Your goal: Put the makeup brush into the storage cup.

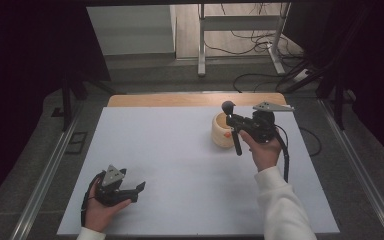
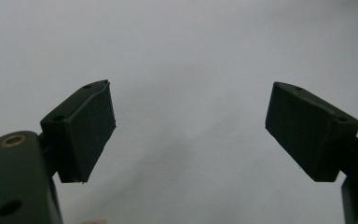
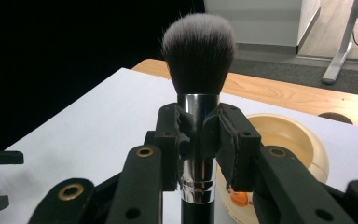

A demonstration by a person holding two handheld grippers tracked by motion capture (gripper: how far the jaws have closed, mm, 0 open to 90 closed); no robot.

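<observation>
Right gripper (image 3: 198,140) jaws are clamping the light, rigid black-bristled makeup brush (image 3: 198,70) at its slippery chrome ferrule; left gripper (image 2: 189,130) jaws are standing wide, empty.

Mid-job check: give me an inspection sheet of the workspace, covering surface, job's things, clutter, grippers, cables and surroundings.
Surface: white sheet over a wooden table, which shows at the far edge.
Job's things: makeup brush, bristles up; cream bowl with an orange mark on its side, standing on the sheet beside the brush.
Clutter: nothing seen.
Grippers: right gripper shut on the brush's silver ferrule; left gripper open, nothing between its jaws, low over the sheet's near left.
Cables: one trails from the right gripper; more lie on the floor beyond.
Surroundings: dark curtains at both sides, metal table legs behind.
</observation>
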